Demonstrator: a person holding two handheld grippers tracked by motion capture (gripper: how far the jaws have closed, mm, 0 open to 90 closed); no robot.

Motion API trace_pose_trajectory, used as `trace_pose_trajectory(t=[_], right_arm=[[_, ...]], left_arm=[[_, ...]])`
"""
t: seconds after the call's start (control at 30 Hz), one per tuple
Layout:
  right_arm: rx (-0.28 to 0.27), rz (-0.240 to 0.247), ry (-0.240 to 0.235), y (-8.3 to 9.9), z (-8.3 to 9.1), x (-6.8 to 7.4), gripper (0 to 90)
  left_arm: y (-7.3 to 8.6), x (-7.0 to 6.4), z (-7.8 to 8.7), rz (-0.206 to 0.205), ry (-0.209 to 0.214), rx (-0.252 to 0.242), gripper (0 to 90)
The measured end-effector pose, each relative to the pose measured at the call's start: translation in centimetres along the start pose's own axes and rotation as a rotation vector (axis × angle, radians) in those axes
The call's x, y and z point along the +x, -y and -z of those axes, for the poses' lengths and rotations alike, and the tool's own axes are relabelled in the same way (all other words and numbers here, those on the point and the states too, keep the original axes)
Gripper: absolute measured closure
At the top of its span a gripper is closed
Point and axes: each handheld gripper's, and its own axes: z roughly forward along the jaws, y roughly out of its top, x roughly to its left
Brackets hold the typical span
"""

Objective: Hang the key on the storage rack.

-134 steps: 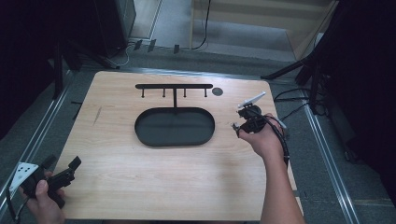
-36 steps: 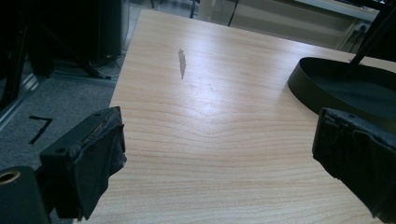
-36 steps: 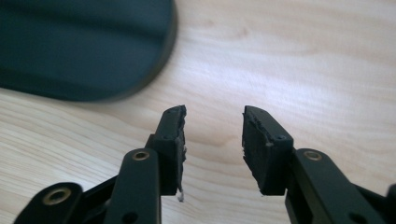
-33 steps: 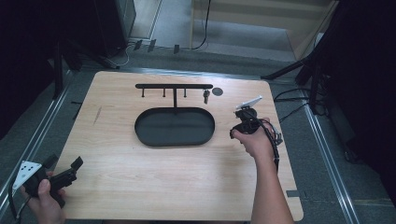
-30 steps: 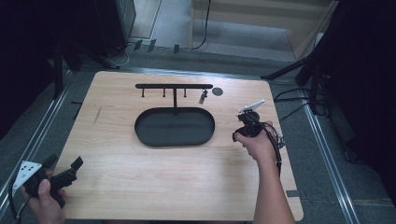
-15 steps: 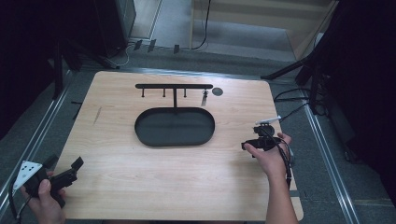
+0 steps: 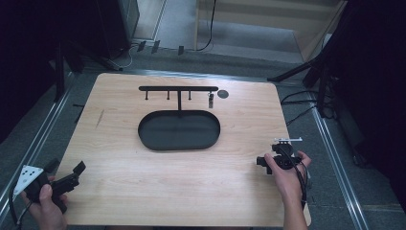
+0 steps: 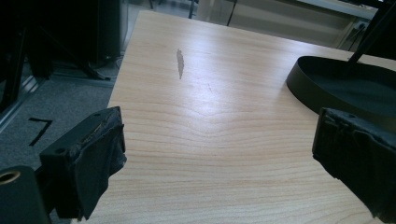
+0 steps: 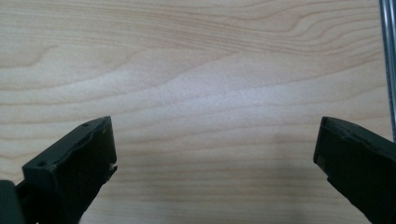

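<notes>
Tray [image 7: 179, 130] well left of right gripper [image 7: 282, 158]

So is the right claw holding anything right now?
No, the right claw has its jaws spread wide with only bare wooden table between them.

Looked like a lab or recording studio bay to me, not a home. I saw one bare wooden desk [image 7: 249, 191] standing alone on grey carpet-like floor [image 7: 344, 211], with metal rails [image 7: 335, 163] running along both sides of it. Black stand legs [image 7: 306, 72] and loose cables [image 7: 297, 103] sat off the far right corner, and more dark equipment legs [image 7: 62, 67] off the far left. Surroundings were mostly blacked out, like curtains or unlit space. A light wood unit [image 7: 268, 19] stood behind. The floor beside the desk carried a black tape mark [image 8: 39, 128], seen from the left gripper view. All rig, nothing domestic.
</notes>
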Motion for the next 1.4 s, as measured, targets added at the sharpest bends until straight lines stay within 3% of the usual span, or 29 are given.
trace_pose_trajectory(t=[0.17, 0.27, 0.47, 0.5, 0.57, 0.6, 0.67, 0.73, 0.93, 0.97, 1.1, 1.23, 1.4], right_arm=[[-0.052, -0.009, -0.011, 1.1, 0.3, -0.6, 0.0], [-0.118, 0.008, 0.004, 2.2, 0.6, -0.9, 0.0], [-0.2, 0.014, 0.027, 3.5, 1.1, -1.4, 4.4], [-0.237, 0.002, 0.03, 4.1, 1.2, -1.7, 5.1], [-0.259, -0.007, 0.029, 4.4, 1.3, -1.9, 5.2], [-0.317, -0.032, 0.024, 5.1, 1.6, -2.3, 5.3], [-0.344, -0.05, 0.016, 5.5, 1.7, -2.5, 5.3], [-0.407, -0.083, 0.003, 6.7, 1.8, -3.1, 5.3], [-0.453, -0.12, -0.007, 8.7, 1.5, -4.1, 5.4], [-0.484, -0.153, -0.024, 9.0, 1.7, -4.4, 6.1], [-0.522, -0.18, -0.062, 9.2, 1.7, -4.7, 6.2], [-0.551, -0.181, -0.084, 9.5, 1.9, -4.7, 6.2], [-0.563, -0.189, -0.077, 9.6, 1.9, -4.6, 6.6]], left_arm=[[0.0, 0.0, 0.0, 0.0, 0.0, 0.0, 3.0], [0.0, 0.0, 0.0, 0.001, 0.002, -0.001, 3.0], [0.0, 0.0, 0.0, 0.002, 0.001, -0.001, 3.0], [0.0, 0.0, 0.0, 0.002, 0.002, -0.001, 3.0], [0.0, 0.0, 0.0, 0.001, 0.002, -0.002, 3.0], [0.0, 0.0, 0.0, 0.005, 0.002, -0.003, 3.0], [0.0, 0.0, 0.0, 0.003, 0.005, -0.002, 3.0], [0.0, 0.0, 0.0, 0.004, 0.005, 0.005, 3.0], [0.0, 0.0, 0.0, 0.002, 0.006, 0.004, 3.0], [0.0, 0.0, 0.0, 0.0, 0.007, 0.002, 3.0], [0.0, 0.0, 0.1, -0.007, 0.005, 0.002, 3.0], [0.0, -0.1, 0.0, -0.01, 0.002, 0.003, 3.0], [0.0, -0.2, 0.0, -0.023, -0.003, 0.011, 3.0]])
